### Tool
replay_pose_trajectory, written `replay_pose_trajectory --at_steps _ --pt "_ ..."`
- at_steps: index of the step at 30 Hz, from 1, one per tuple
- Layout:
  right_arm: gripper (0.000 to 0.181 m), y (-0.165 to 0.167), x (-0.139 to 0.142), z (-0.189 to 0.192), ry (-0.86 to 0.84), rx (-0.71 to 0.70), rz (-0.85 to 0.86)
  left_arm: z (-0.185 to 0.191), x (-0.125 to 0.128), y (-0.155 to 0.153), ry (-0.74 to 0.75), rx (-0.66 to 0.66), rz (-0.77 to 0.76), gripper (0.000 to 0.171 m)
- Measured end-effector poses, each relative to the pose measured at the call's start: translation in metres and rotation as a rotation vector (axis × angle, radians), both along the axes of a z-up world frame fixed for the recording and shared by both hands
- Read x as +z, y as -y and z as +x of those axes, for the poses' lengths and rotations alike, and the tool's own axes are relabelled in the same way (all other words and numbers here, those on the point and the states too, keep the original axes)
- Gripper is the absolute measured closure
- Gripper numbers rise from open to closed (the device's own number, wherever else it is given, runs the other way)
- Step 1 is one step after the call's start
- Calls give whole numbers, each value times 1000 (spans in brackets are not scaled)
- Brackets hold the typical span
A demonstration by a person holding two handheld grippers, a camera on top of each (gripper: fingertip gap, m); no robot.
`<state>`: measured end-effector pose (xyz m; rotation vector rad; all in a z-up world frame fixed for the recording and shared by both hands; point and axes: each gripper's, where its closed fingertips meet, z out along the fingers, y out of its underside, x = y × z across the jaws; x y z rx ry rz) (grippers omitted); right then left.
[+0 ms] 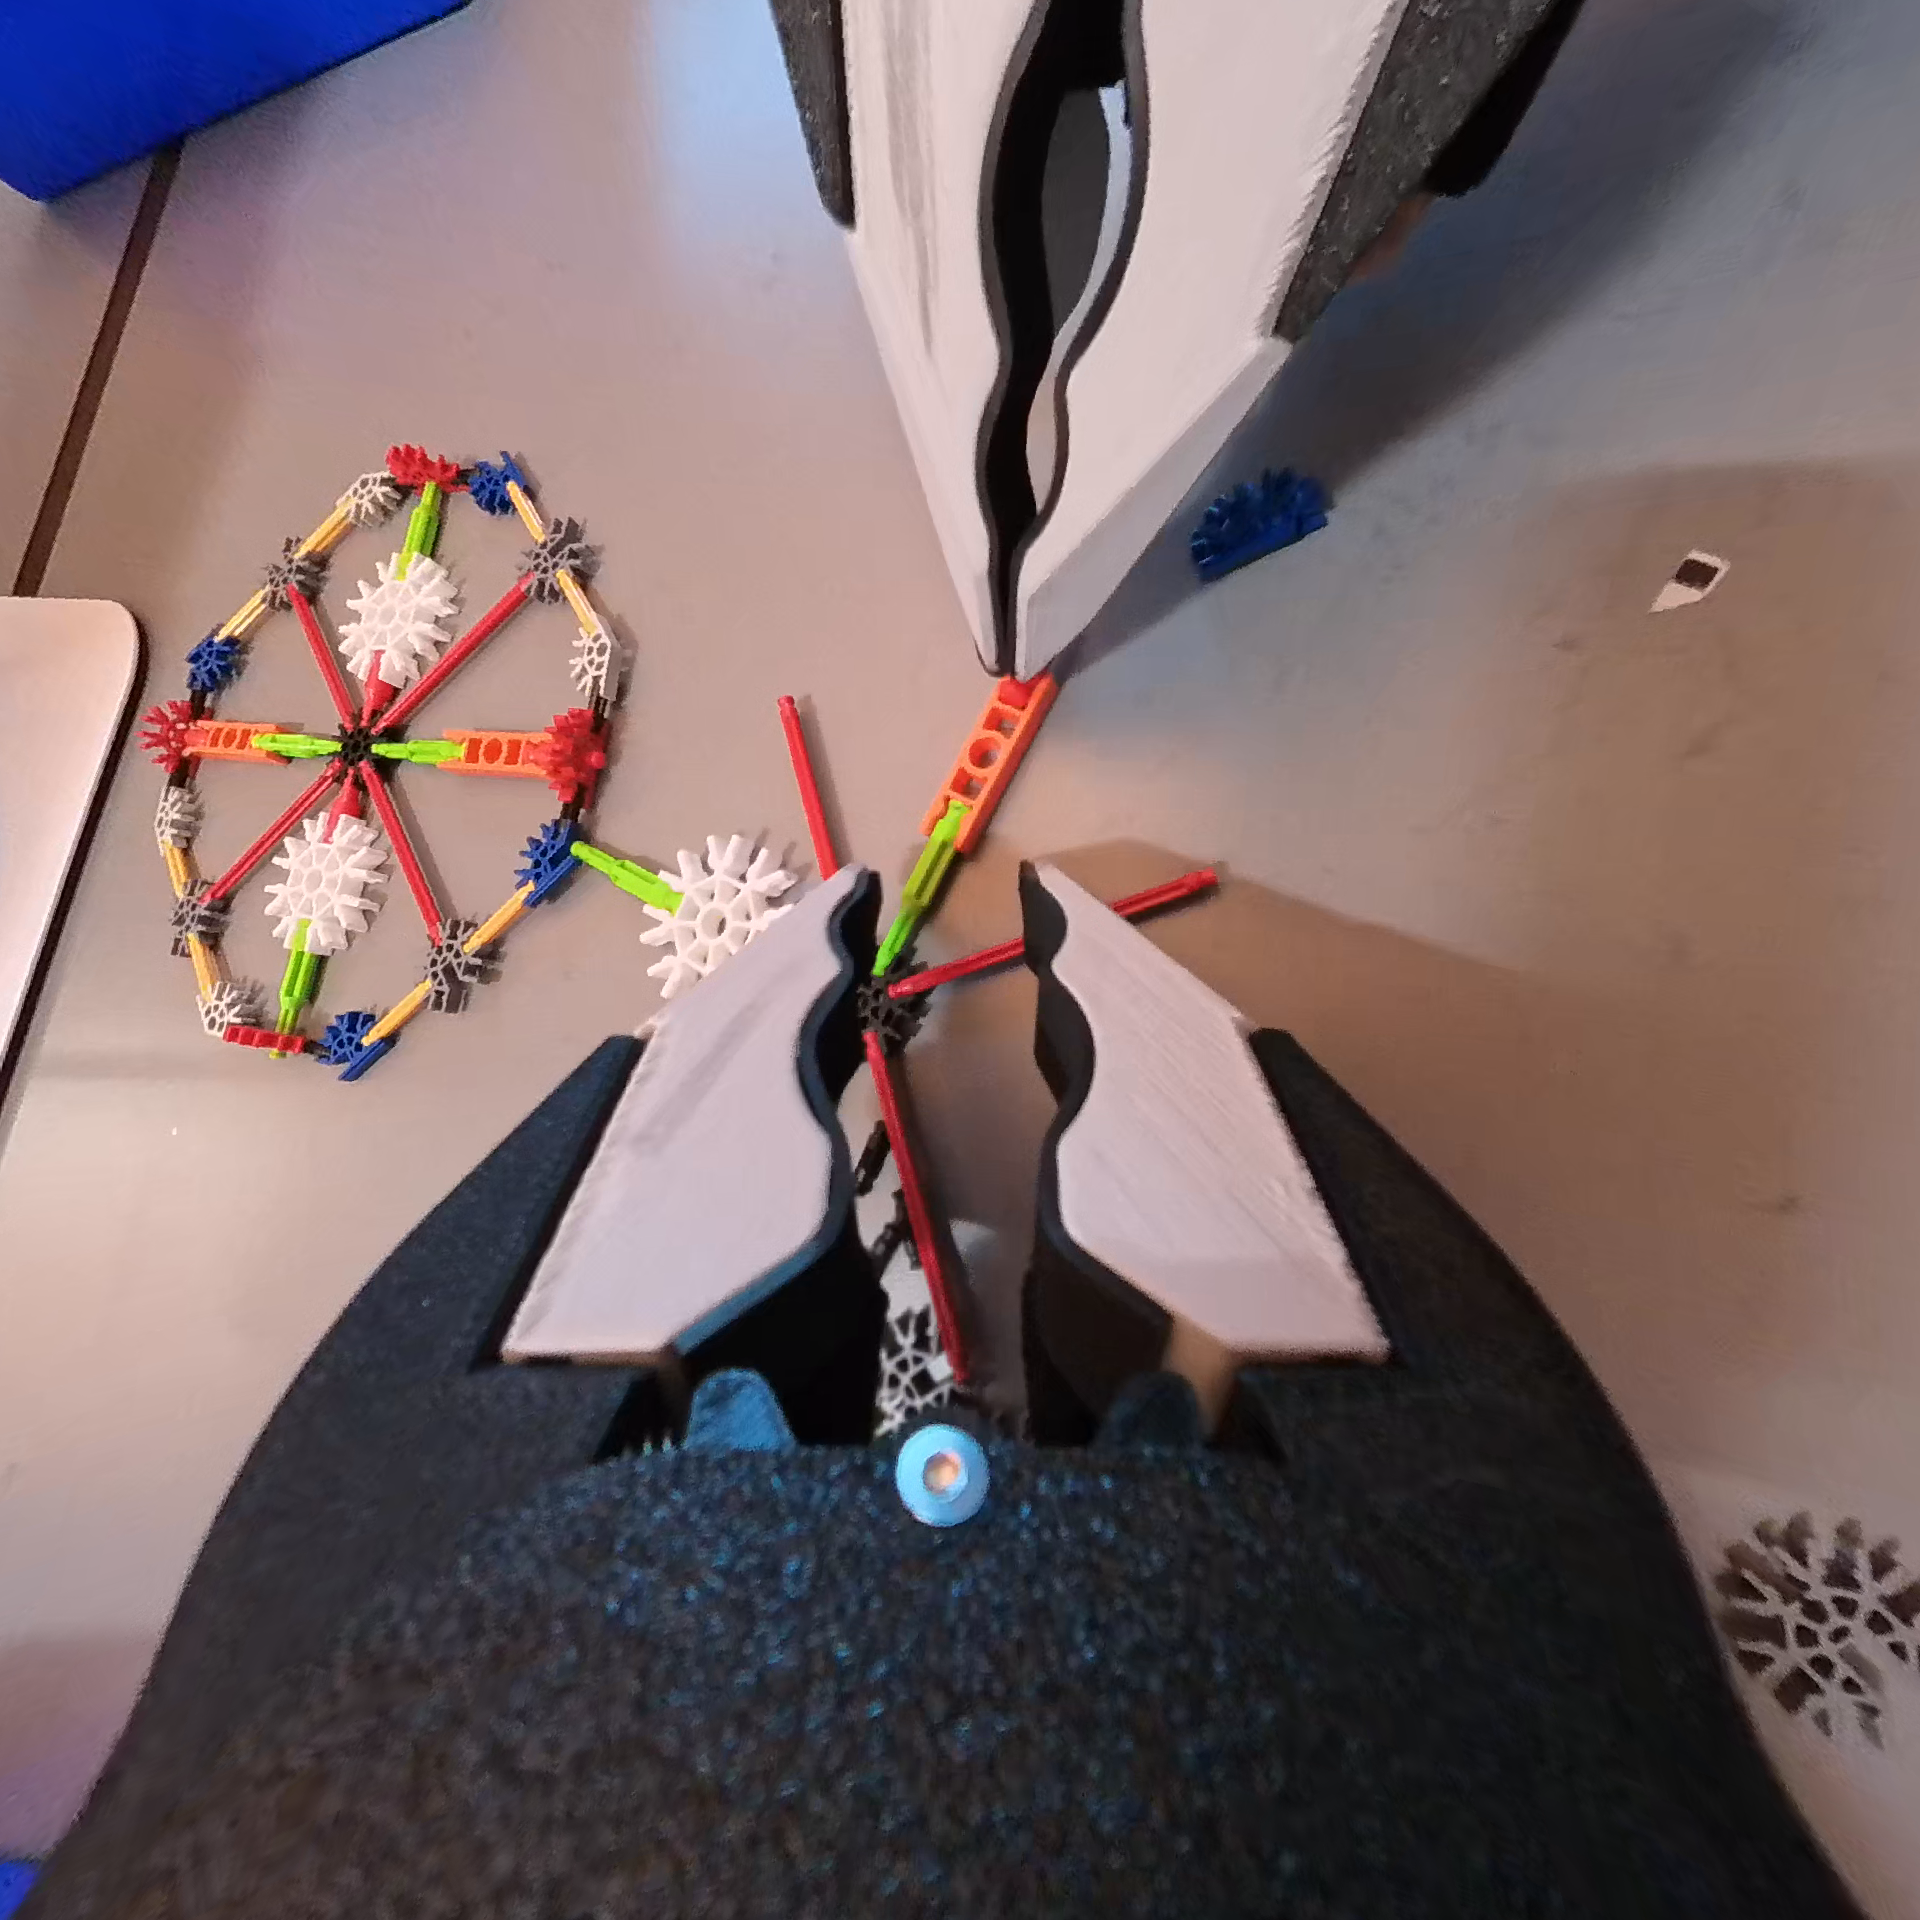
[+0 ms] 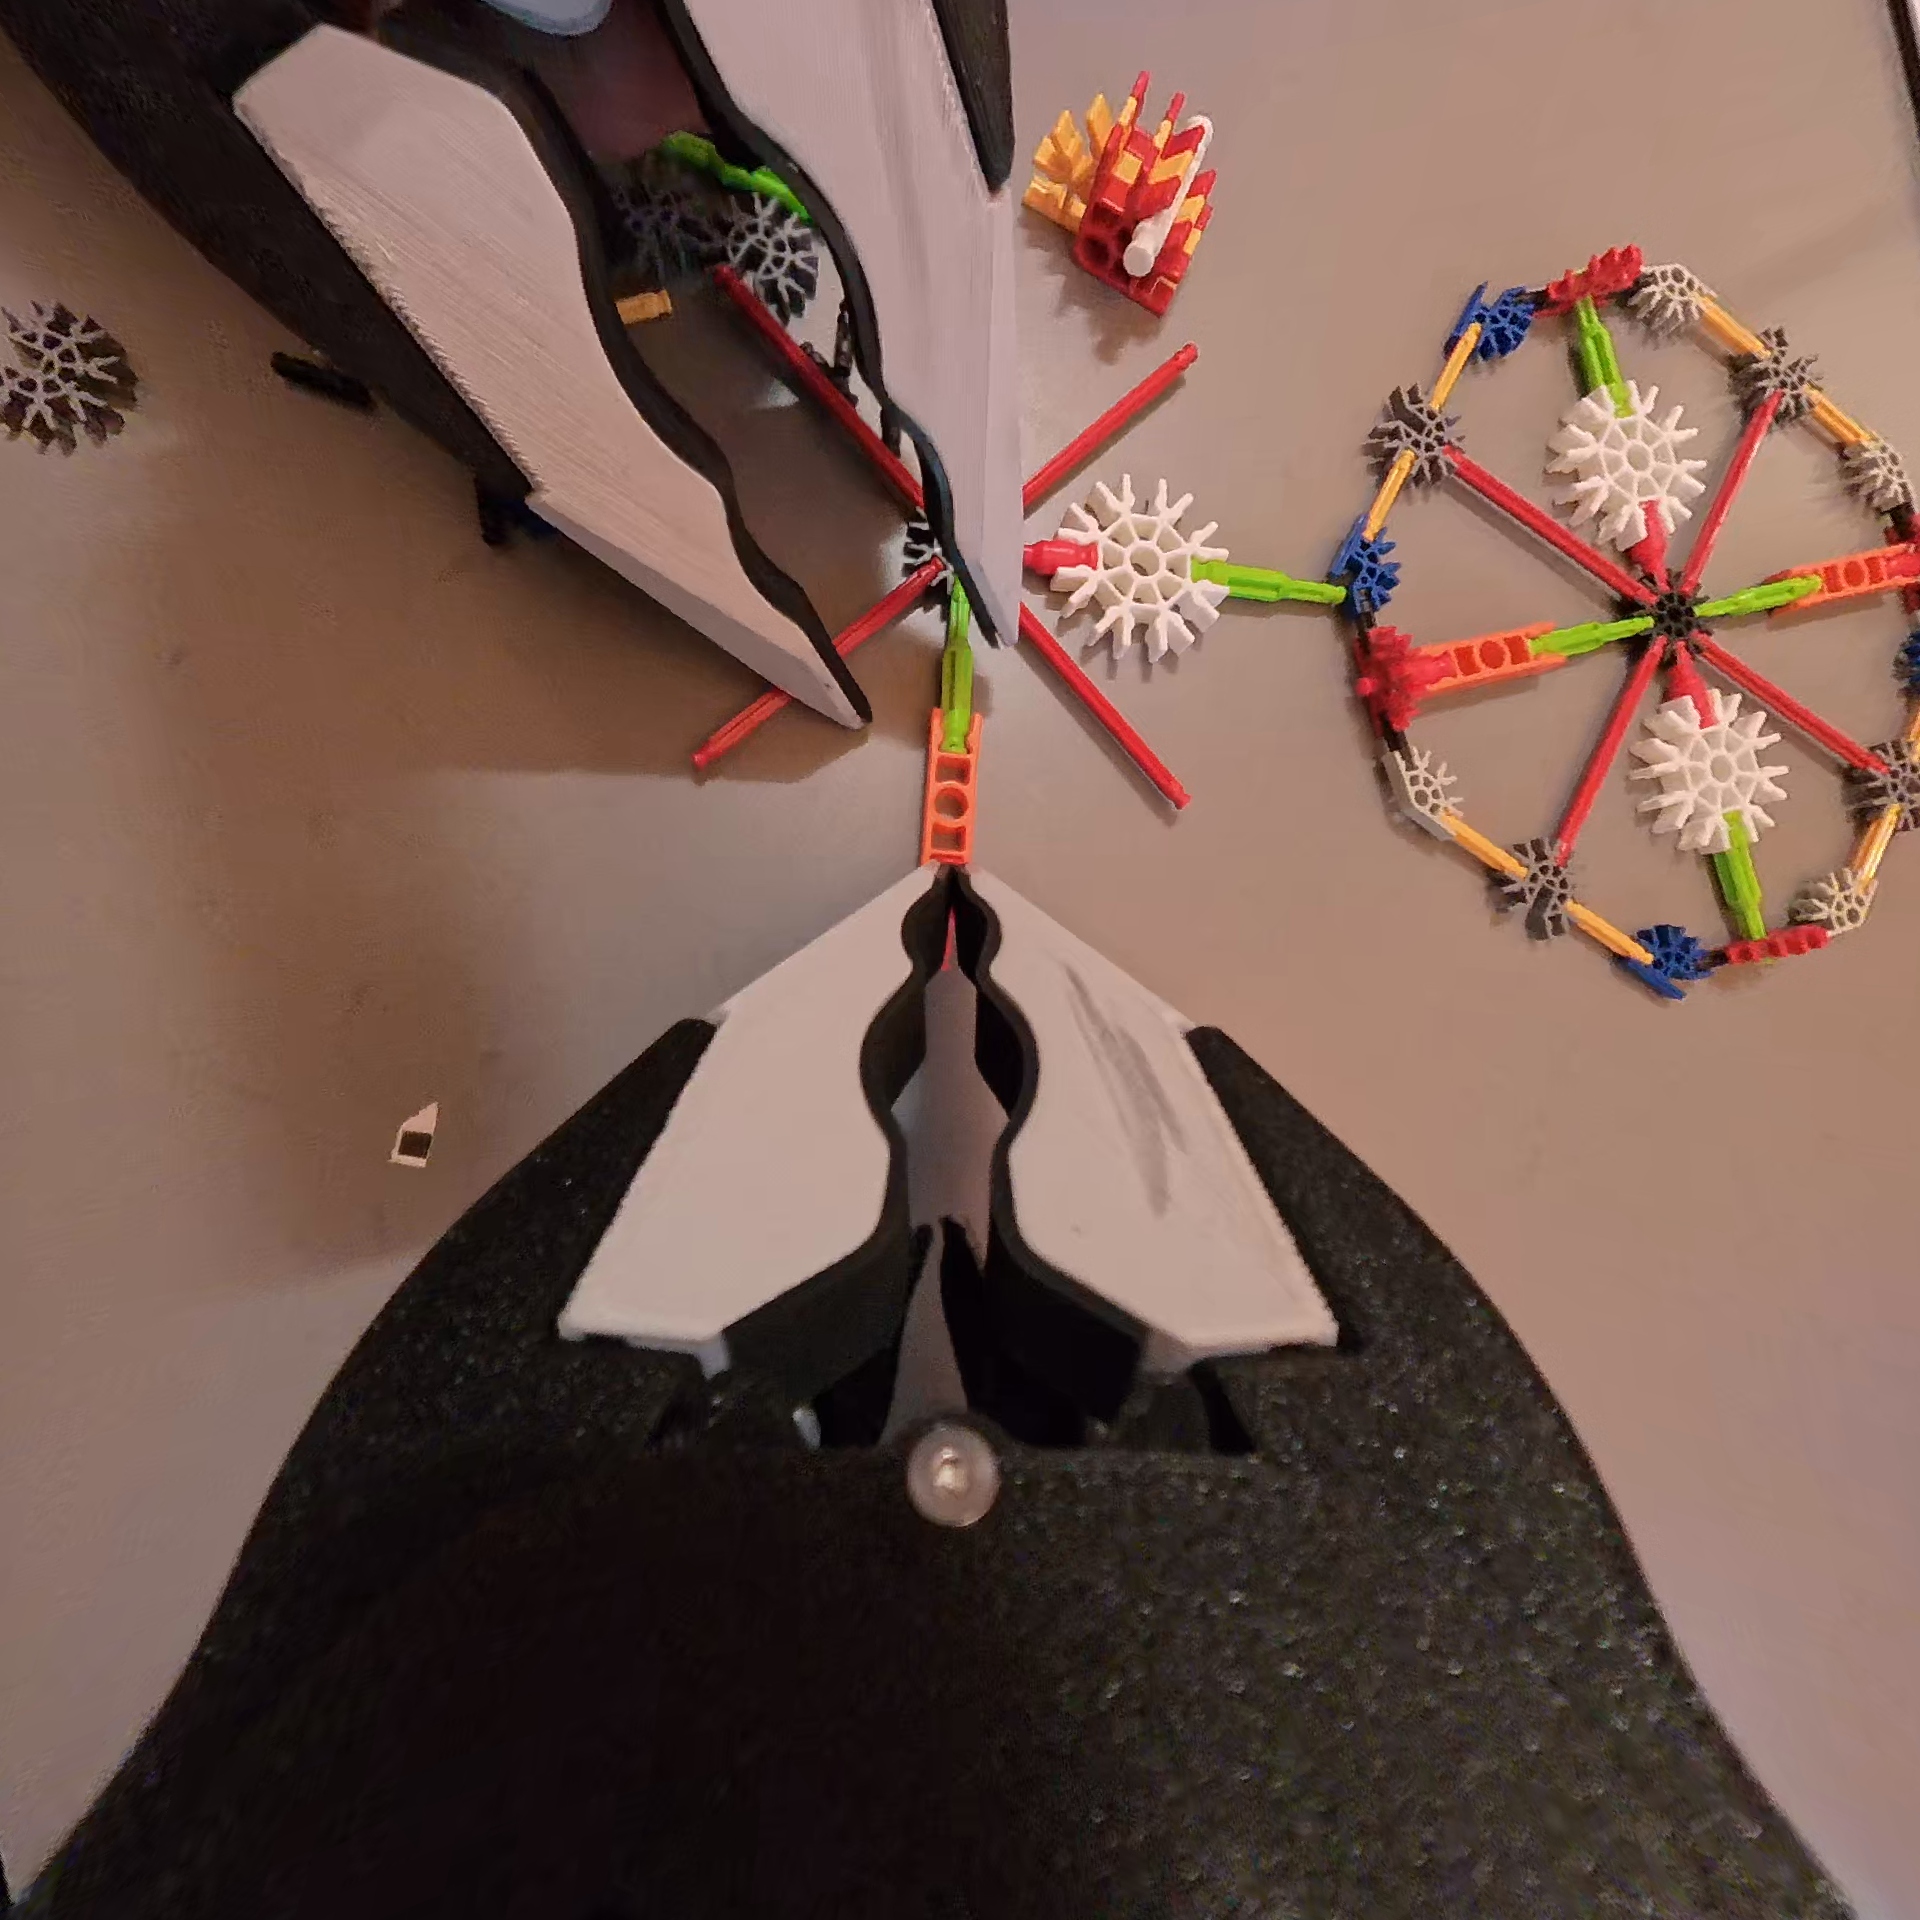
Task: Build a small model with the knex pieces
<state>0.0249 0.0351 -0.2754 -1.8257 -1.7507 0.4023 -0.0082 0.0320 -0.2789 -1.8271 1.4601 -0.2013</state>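
A half-built spoke assembly lies on the table: a black hub [image 1: 888,1003] with red rods [image 1: 1070,930], a green rod [image 1: 920,899] and an orange connector [image 1: 987,774]. My left gripper [image 1: 945,883] is open and straddles the hub, with its left finger close against it. My right gripper [image 2: 951,881] is shut on a small red piece [image 2: 950,935] at the outer end of the orange connector [image 2: 951,795]. It shows from above in the left wrist view [image 1: 1013,665]. The left gripper shows open at the top left of the right wrist view [image 2: 930,673].
A finished coloured wheel [image 1: 384,748] [image 2: 1662,623] lies beside the hub, joined by a white snowflake connector [image 1: 717,920] [image 2: 1138,566]. Loose pieces lie around: a blue connector [image 1: 1257,525], a red and yellow cluster [image 2: 1127,197], a grey snowflake connector [image 1: 1818,1631] [image 2: 62,374]. There is about 4 cm between the tips of the two grippers. From either gripper's tips it is about 15 cm to the finished coloured wheel [image 1: 384,748]. Seen from the right wrist view [image 2: 1636,627] as well.
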Motion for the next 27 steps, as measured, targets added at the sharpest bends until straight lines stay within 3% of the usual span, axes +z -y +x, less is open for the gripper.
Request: replay_pose_trajectory --at_steps 27 --pt "181 7 -3 -23 245 127 -58 -1 -1 1 21 10 -40 146"
